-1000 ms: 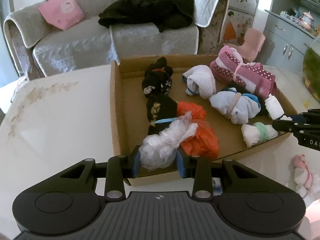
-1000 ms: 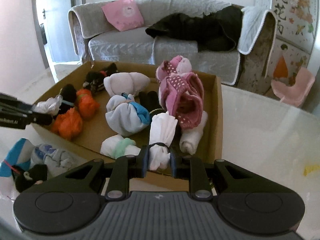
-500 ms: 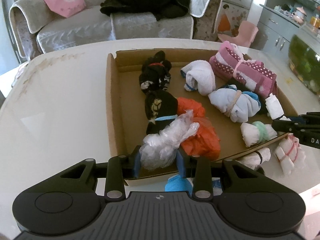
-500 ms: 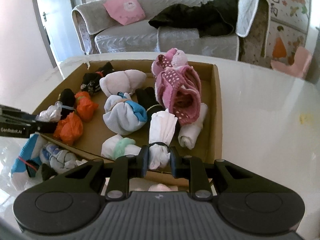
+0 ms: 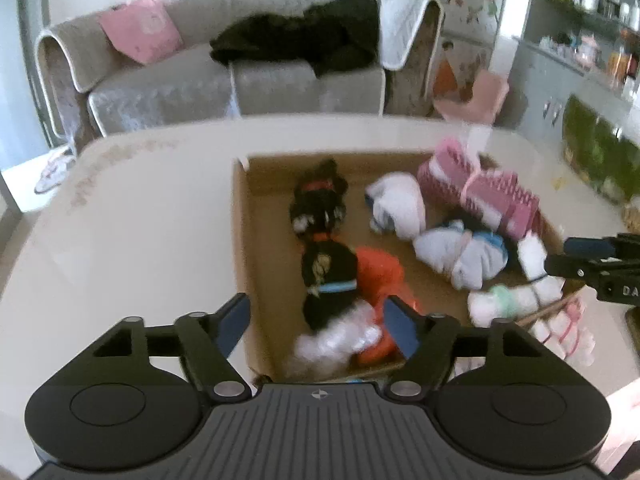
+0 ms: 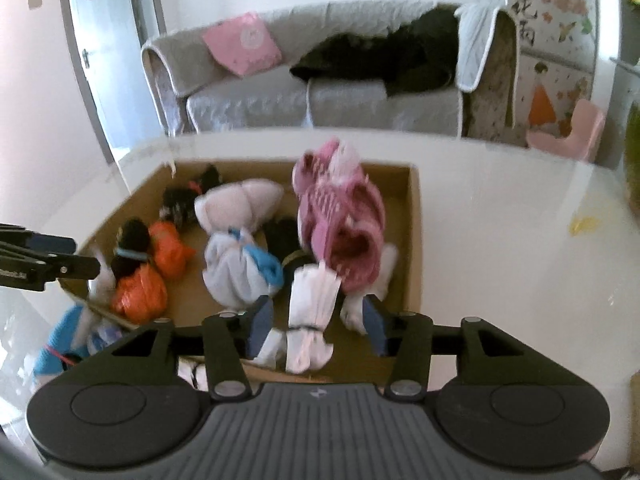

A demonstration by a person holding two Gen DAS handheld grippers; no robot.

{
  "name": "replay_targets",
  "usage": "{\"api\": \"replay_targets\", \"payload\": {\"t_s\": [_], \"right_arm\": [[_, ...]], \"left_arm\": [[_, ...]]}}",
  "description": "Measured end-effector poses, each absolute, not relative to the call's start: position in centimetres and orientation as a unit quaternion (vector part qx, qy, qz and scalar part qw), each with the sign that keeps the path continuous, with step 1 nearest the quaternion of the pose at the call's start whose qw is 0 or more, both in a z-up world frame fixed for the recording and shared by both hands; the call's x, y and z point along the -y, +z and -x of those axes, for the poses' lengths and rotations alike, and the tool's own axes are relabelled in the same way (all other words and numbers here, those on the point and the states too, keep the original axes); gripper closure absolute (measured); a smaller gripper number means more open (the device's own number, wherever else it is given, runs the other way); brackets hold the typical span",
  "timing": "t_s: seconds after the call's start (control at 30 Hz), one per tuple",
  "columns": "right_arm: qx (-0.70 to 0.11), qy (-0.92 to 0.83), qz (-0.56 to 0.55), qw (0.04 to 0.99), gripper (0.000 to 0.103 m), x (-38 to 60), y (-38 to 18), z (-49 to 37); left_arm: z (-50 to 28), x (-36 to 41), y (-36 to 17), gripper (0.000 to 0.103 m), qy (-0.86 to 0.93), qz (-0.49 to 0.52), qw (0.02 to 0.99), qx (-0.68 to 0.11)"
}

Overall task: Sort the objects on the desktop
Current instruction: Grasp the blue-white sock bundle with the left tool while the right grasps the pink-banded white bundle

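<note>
A shallow cardboard box (image 5: 240,240) on the white table holds several rolled sock bundles. My left gripper (image 5: 318,326) is open above the box's near left corner, over a translucent white bundle (image 5: 336,344) that lies in the box beside an orange bundle (image 5: 380,276) and a black one (image 5: 328,276). My right gripper (image 6: 316,324) is open above the box's near right edge, over a white bundle tied with a black band (image 6: 310,312). A pink dotted bundle (image 6: 340,216) and a white-and-blue bundle (image 6: 240,268) lie further in. The image is motion-blurred.
More bundles lie on the table outside the box's near edge: a blue one (image 6: 60,344) and a pink-tied white one (image 5: 564,328). A grey sofa (image 5: 200,80) with a pink cushion stands behind the table. Cabinets are at the far right.
Both grippers have opened and let go of their bundles, which now lie in the box. Both grippers have risen and pulled back a little.
</note>
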State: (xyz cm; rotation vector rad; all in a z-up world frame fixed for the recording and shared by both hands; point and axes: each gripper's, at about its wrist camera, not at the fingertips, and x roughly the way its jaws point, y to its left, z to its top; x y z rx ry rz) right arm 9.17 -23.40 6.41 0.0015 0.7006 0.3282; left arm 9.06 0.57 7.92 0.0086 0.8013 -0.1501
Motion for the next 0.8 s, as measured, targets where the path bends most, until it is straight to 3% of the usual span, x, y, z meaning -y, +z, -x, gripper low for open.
{"api": "replay_targets", "payload": {"t_s": [0.23,0.5,0.8], "right_arm": [[-0.296,0.149,-0.009,0.944,0.045,25.8,7.5,-4.3],[-0.329,0.141,-0.015,0.934,0.045,26.1,3.0,-2.8],[-0.332,0.16,-0.014,0.929,0.047,24.7,1.2,-3.4]], "left_arm": [[-4.4,-2.0,9.5,0.018,-0.061,0.006,0.925,-0.376],[-0.4,0.0,5.0,0.018,-0.067,-0.022,0.911,-0.406],[-1.1,1.0,3.3,0.017,-0.059,-0.025,0.907,-0.416]]}}
